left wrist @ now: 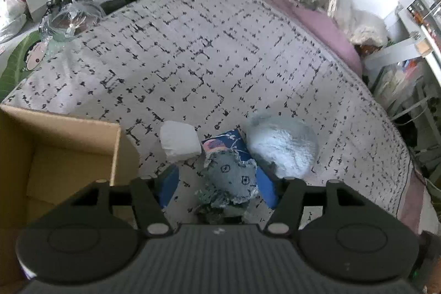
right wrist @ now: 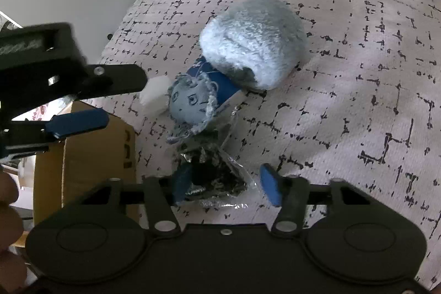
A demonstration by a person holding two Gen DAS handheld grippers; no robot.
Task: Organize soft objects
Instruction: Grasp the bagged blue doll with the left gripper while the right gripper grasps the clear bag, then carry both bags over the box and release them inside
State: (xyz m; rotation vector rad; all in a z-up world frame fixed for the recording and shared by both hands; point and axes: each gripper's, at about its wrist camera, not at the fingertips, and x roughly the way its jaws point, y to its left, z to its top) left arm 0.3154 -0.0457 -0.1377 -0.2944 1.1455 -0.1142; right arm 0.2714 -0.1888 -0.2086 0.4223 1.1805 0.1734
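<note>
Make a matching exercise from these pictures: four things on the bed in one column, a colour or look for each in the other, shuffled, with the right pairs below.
Things
1. cardboard box
2. fluffy ball
3. doll's head
4. foam block

Looks
A. white, plain, squarish
B. brown, open at the top
C. pale blue-grey, furry, round
D. grey cloth with drawn eyes and a frayed edge

Pairs: 1-B, 2-C, 3-D, 4-A
</note>
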